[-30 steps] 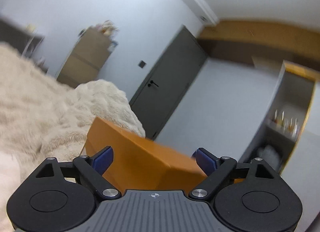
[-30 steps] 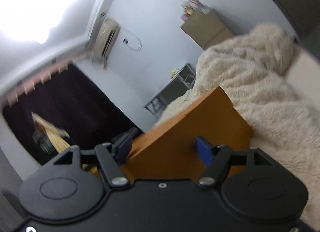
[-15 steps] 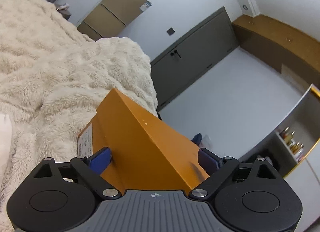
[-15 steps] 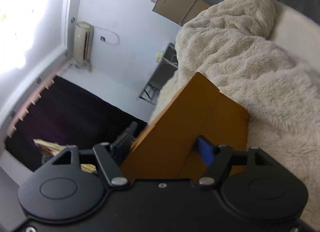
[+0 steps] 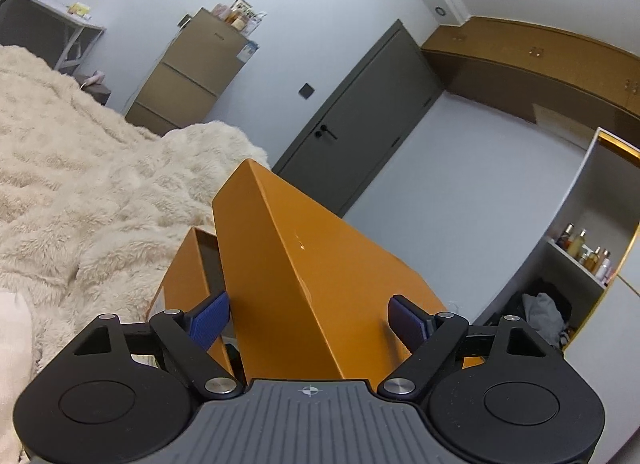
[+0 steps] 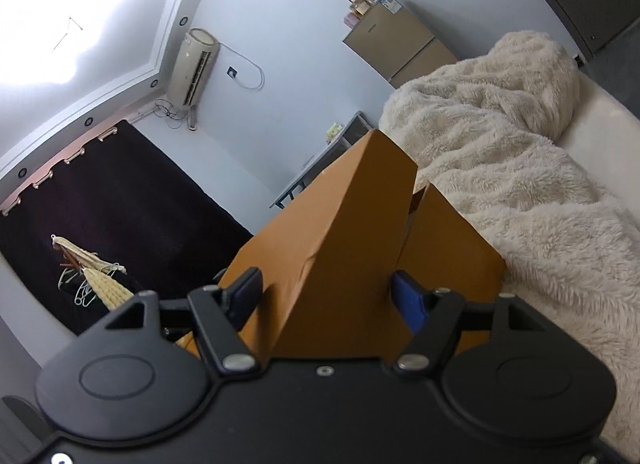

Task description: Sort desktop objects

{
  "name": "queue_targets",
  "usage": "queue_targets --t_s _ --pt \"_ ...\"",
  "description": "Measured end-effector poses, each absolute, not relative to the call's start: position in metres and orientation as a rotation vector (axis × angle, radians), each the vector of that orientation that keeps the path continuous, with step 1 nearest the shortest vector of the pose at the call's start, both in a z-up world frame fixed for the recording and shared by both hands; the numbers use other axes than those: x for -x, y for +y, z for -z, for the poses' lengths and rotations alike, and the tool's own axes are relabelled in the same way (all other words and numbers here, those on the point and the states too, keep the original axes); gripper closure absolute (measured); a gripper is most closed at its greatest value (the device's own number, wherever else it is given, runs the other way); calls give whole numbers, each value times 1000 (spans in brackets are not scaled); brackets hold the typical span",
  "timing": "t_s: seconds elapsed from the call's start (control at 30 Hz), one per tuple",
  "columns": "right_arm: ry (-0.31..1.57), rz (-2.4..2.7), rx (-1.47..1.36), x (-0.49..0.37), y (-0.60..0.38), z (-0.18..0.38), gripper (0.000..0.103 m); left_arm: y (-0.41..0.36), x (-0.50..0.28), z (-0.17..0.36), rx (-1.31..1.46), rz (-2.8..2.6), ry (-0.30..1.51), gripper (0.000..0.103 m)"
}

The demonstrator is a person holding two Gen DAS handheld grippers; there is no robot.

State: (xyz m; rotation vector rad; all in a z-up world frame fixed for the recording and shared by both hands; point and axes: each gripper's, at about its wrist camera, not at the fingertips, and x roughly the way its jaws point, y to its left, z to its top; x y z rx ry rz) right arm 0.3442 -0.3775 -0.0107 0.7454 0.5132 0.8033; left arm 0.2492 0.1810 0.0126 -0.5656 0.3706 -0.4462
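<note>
Between the two claws an orange cardboard box is being handled, its lid [image 5: 320, 264] lifted and tilted above the box base [image 5: 192, 284]. In the left wrist view the lid is rising as a sharp-edged wedge out of the middle of the frame, and the base is showing beside and below it on the left, its dark inside just visible.

The left claw [image 5: 308, 320] is straddling the lid, and its jaws are closing at this moment. Its right blue pad [image 5: 408, 322] is lying against the lid's broad face; the left pad [image 5: 210, 318] is standing in the gap between lid and base, and it cannot be told whether it is pressing on the lid yet.

In the right wrist view the right claw [image 6: 326, 296] is standing about half open around the same lid [image 6: 340, 232], with the box base [image 6: 448, 248] showing to the right of it. Its right pad [image 6: 408, 300] is sitting against the lid's side; its left pad [image 6: 246, 292] is lying close to the opposite face, though actual contact there cannot be made out.

Behind the box a cream fluffy blanket [image 5: 80, 184] is spreading over a bed. Farther off a grey door [image 5: 360, 136] is closing the wall, and a tan cabinet [image 5: 188, 68] is standing beside it. An air conditioner [image 6: 196, 64] is hanging in the corner above a dark curtain [image 6: 120, 204].
</note>
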Motion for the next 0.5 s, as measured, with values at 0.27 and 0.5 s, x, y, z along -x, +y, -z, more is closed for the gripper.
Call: queue_targets --t_s 0.27,0.5 --pt "525 -805 -754 -347 -372 26 34 186 -252 -2 576 434 384 21" --pt "522 -770 -682 -339 -364 22 34 189 -256 20 621 427 413 21"
